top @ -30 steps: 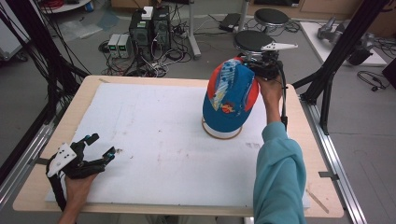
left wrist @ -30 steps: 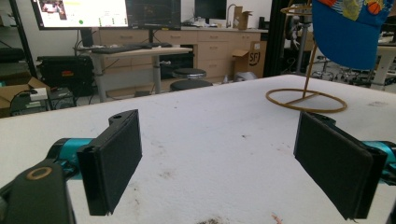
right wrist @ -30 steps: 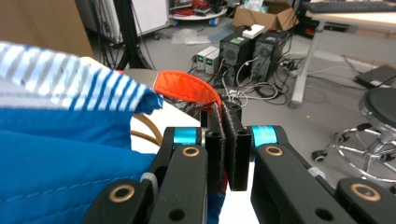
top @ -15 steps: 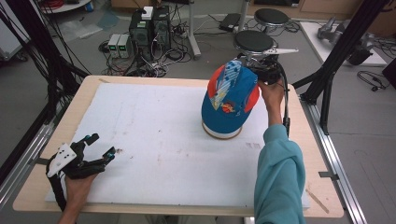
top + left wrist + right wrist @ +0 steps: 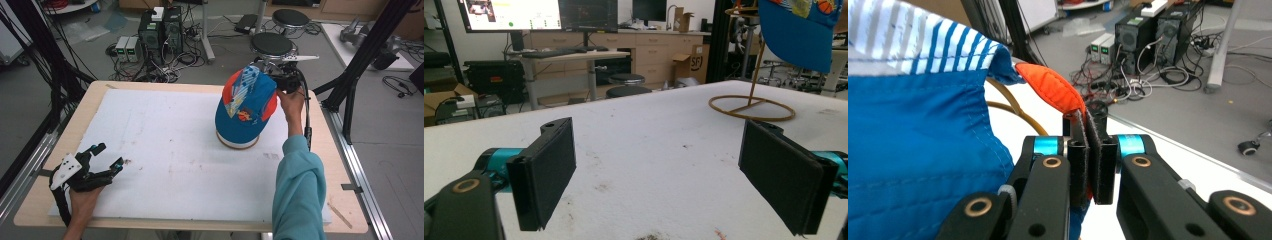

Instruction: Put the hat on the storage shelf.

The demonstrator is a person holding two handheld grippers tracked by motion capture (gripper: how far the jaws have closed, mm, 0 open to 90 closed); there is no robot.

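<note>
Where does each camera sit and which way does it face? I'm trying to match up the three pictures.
High view: above the person's side, looking forward and down on the table; both forearms, left gripper, right gripper.
Left gripper view: low over the table, between open jaws toward the wire stand.
Right gripper view: along shut jaws onto the cap's orange brim.
Shared: the cap shows in all three.

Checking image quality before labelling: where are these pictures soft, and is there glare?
High view: even light, no glare, slightly soft. Left gripper view: tongs sharp, monitors bright. Right gripper view: cap up close, a little blurred.
</note>
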